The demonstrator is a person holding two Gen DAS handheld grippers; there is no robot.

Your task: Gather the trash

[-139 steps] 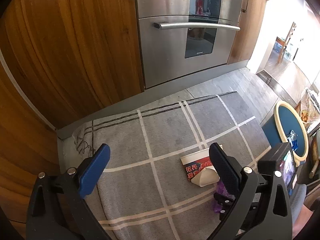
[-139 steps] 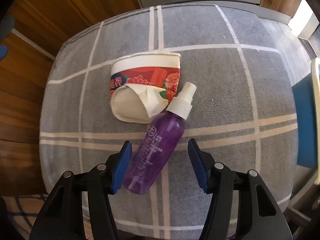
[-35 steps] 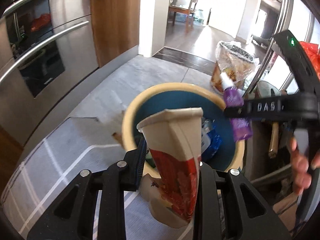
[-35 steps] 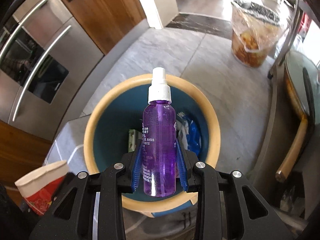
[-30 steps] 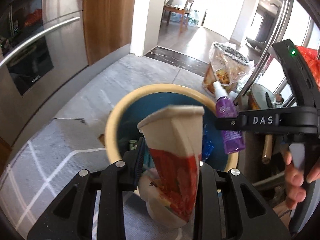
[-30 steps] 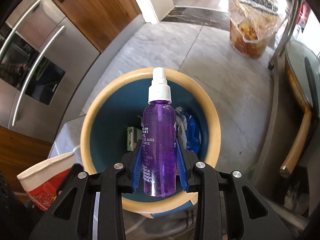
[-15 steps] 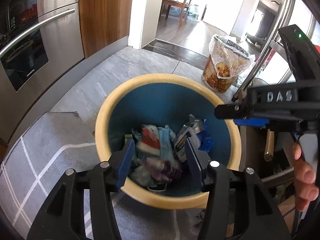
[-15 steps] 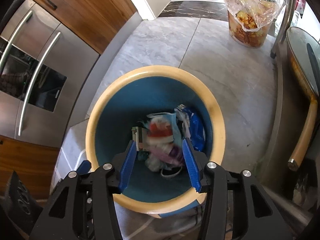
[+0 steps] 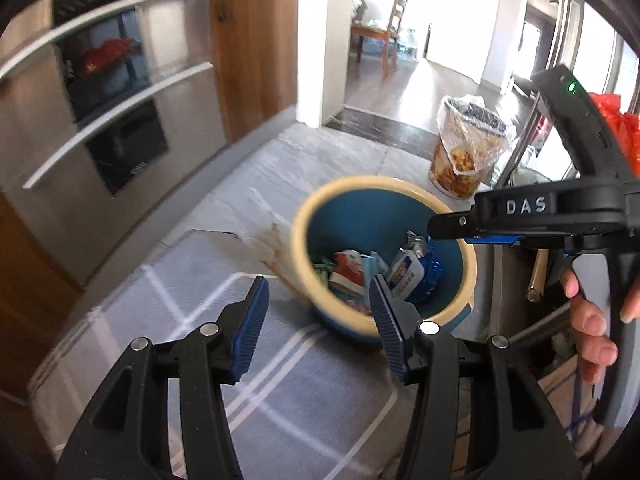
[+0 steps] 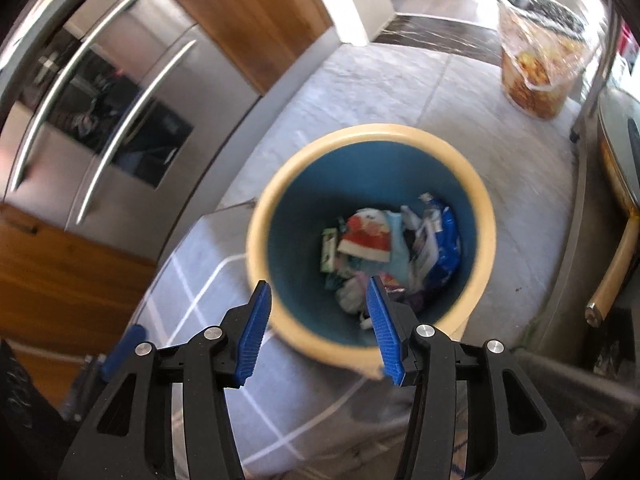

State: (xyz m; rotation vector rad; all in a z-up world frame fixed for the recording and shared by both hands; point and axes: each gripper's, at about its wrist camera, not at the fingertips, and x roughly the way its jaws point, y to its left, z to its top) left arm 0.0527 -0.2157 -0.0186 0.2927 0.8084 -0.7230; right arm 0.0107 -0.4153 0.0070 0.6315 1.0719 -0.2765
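A blue bin with a cream rim (image 9: pixel 384 181) (image 10: pixel 372 130) stands on the floor at the rug's edge. Inside it, among wrappers, lies the red and white paper cup (image 10: pixel 366 240) (image 9: pixel 347 270). A bit of the purple spray bottle (image 10: pixel 416 302) shows below the cup, partly behind a finger. My left gripper (image 9: pixel 318 292) hangs open and holds nothing, above the bin's near rim. Likewise open and bare, my right gripper (image 10: pixel 318 292) hovers over the near rim. In the left wrist view the right gripper (image 9: pixel 452 227) reaches in over the bin's right side, with a hand (image 9: pixel 592 320) on its grip.
A clear-bagged bin of food scraps (image 9: pixel 464 152) (image 10: pixel 540 60) stands beyond the blue bin. Steel oven fronts (image 9: pixel 100 120) and wooden cabinets (image 10: pixel 248 12) line the left. A grey checked rug (image 9: pixel 280 380) lies below me. Furniture legs (image 10: pixel 616 264) crowd the right.
Both grippers opened: the paper cup and the purple bottle dropped into the blue bin. Since then both grippers have lifted and drawn back from the bin.
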